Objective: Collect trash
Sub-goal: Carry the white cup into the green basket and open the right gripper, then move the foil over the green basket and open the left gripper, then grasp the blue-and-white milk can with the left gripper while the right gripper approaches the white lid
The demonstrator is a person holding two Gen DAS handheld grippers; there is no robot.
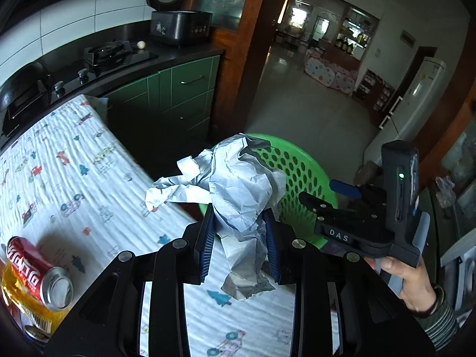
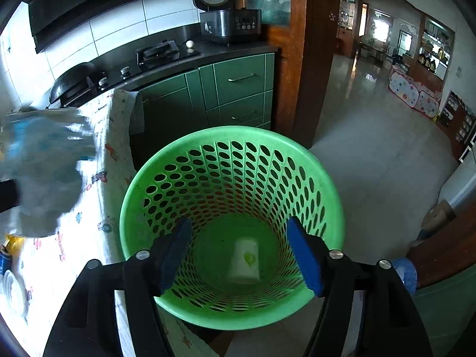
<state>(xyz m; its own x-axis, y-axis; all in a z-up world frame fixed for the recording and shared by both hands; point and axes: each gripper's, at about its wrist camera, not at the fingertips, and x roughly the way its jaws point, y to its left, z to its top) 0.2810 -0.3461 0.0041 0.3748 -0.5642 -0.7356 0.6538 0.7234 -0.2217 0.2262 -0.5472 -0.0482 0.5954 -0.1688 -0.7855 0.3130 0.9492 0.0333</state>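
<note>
Partway through: crumpled paper (image 1: pixel 238 196) clamped between the left gripper (image 1: pixel 241 247) pads, lifted off the patterned tablecloth (image 1: pixel 59 163) at the table edge, just beside the green basket (image 2: pixel 232 223) but not over its mouth yet. Right gripper (image 2: pixel 242 253) spread wide, holding nothing, parked above the basket opening. One white paper cup (image 2: pixel 245 260) already lying on its side at the basket bottom, so at least one item looks binned. Still left by the look of it: drop the paper, then red soda can (image 1: pixel 38 267) lying on its side on a yellow wrapper (image 1: pixel 23 303) at the near-left of the table. Can and wrapper plain in left wrist view only; in right wrist view that corner is a blur. Cup inside the basket visible in right wrist view only; left wrist view catches just the basket's rim and wall behind the paper. Paper in right wrist view only a blurred grey-blue mass at the left edge
</note>
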